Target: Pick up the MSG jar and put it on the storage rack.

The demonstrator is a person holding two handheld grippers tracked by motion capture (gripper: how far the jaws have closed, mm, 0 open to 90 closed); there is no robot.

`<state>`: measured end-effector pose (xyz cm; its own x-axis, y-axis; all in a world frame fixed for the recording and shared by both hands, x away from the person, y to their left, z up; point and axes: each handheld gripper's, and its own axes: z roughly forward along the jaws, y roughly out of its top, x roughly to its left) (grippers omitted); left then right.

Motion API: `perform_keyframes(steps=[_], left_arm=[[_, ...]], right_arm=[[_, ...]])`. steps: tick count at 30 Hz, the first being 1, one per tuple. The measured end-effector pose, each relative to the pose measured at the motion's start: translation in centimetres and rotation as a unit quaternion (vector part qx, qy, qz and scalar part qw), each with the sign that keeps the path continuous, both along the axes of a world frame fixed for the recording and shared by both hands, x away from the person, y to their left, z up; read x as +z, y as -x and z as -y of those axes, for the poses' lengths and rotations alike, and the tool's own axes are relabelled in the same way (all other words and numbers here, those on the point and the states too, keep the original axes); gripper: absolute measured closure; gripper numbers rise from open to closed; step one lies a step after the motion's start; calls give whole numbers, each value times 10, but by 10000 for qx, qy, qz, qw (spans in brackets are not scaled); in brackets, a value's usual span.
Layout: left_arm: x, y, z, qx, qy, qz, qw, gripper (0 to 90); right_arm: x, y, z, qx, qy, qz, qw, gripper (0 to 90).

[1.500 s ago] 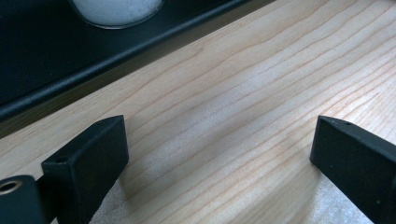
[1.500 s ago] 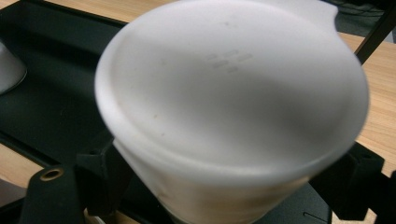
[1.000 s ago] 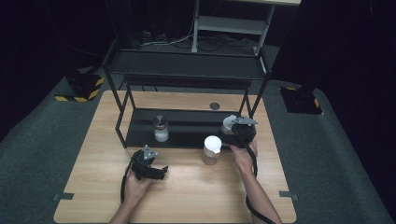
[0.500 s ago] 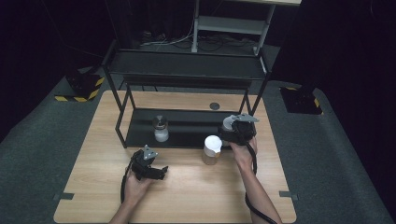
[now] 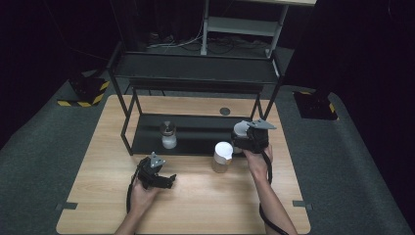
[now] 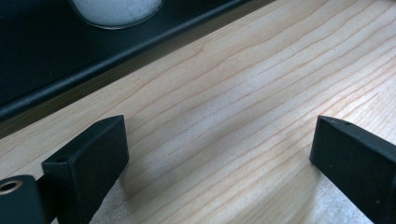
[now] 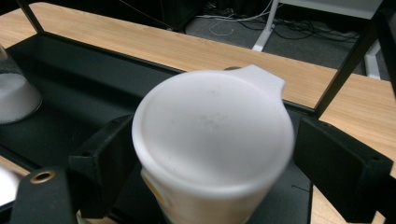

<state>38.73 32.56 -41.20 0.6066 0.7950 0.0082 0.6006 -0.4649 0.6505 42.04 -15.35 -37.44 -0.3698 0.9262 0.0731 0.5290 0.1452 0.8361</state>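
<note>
Standing between the just-opening jaws of the right hand-held gripper [image 7: 205,154], a white-lidded jar [image 7: 212,140], seemingly released

Wooden table [image 5: 195,205]; black rack [image 5: 195,134]; jar [image 5: 221,157]

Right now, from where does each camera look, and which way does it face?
High view: above the person's side, facing forward and down on the table and black shelf; it shows the forearms, left gripper and right gripper.
Left gripper view: low over the table, along its open jaws toward the shelf edge, with nothing between them.
Right gripper view: along its jaws, which have just been opening, with the white-lidded cup between them, toward the shelf's back.
Shared: the jar of white powder on the lower shelf appears in all three.
</note>
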Motion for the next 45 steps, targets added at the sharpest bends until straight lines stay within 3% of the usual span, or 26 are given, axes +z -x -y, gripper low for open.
perform_keyframes(steps=[27, 45], left_arm=[[0, 0, 0, 2, 3, -2, 10000, 44], [0, 0, 0, 2, 2, -1, 10000, 44]], right_arm=[[6, 53, 22, 47, -76, 363, 9993, 142], [-5, 89, 40, 123, -94, 332, 9993, 139]])
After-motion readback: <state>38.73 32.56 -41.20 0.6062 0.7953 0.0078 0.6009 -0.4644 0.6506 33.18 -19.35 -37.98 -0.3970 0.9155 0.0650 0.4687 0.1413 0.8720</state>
